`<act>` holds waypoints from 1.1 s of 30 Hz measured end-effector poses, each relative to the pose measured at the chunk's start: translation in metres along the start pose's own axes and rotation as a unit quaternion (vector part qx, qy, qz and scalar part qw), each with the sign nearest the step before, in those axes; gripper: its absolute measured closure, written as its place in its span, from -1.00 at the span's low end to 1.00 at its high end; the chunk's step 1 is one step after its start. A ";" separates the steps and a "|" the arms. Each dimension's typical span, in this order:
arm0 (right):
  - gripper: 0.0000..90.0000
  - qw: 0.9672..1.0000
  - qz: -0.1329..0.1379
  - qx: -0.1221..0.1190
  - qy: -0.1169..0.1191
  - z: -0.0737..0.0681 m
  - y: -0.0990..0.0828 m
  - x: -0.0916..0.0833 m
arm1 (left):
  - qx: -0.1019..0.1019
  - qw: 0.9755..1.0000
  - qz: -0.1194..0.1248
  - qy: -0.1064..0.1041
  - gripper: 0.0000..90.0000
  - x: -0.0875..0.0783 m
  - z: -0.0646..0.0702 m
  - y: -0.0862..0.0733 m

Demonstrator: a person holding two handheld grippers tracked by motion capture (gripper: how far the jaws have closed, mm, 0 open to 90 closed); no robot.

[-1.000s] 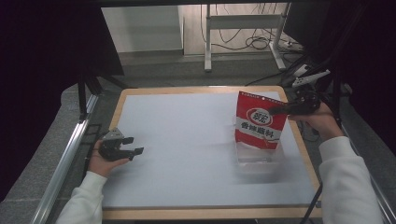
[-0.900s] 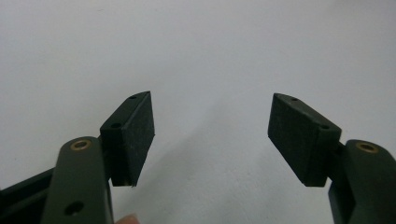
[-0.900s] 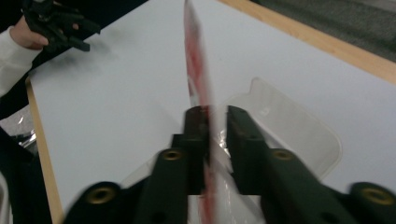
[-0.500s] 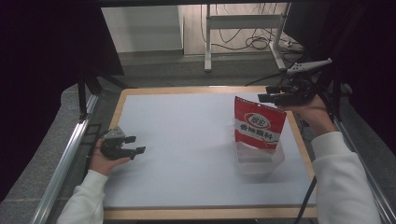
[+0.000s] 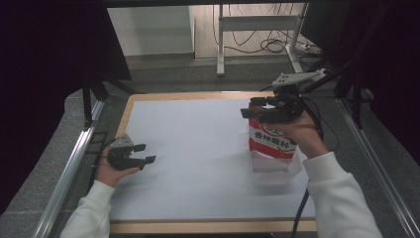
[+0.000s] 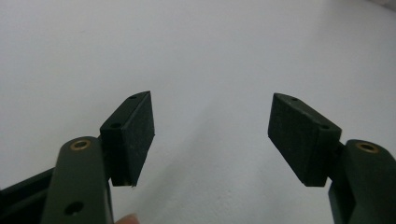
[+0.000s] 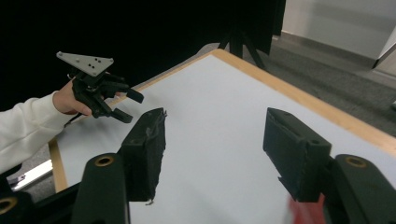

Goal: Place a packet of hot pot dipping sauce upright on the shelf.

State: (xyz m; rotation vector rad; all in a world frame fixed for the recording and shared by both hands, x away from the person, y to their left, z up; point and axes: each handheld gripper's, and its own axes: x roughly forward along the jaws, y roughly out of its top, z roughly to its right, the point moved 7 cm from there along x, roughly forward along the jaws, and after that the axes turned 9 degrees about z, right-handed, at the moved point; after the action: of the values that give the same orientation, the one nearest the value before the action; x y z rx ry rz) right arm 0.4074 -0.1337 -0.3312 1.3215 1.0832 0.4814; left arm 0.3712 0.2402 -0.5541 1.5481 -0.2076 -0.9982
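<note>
Red and white bag [image 5: 272, 144] stood upright near the right edge of the counter [image 5: 198, 144], right claw [image 5: 255, 107] just opened, held above it, nothing gripped, left claw [image 5: 144, 153] open and empty near the left edge.

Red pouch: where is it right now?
High view: the red pouch stands upright in a clear container on the table's right side, just below the open right gripper.

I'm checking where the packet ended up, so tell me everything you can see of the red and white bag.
The red and white bag stands upright near the right edge of the white table, its lower end in a clear plastic container. It looks like glossy printed film, red above, with a white band of characters. The right gripper hovers at its top, jaws just opened, nothing between them.
</note>
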 end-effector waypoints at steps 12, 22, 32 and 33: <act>-0.24 0.999 -0.013 -0.006 0.035 -0.047 -0.047 0.044 | -0.001 1.000 0.002 0.002 -0.30 -0.001 0.001 0.000; -0.25 0.997 -0.059 0.015 0.049 -0.061 -0.116 0.075 | 0.005 1.000 -0.004 0.005 -0.30 0.000 0.006 -0.002; -0.27 0.996 -0.078 0.027 0.041 -0.055 -0.141 0.086 | 0.007 1.000 -0.011 0.007 -0.30 0.005 0.008 -0.003; -0.28 0.996 -0.080 0.027 0.038 -0.054 -0.143 0.086 | 0.008 1.000 -0.011 0.007 -0.30 0.005 0.008 -0.003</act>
State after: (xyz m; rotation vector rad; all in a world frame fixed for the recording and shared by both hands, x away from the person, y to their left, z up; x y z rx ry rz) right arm 0.3616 -0.0699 -0.4880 1.2600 1.2615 0.3882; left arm 0.3678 0.2324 -0.5585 1.5749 -0.1904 -1.0044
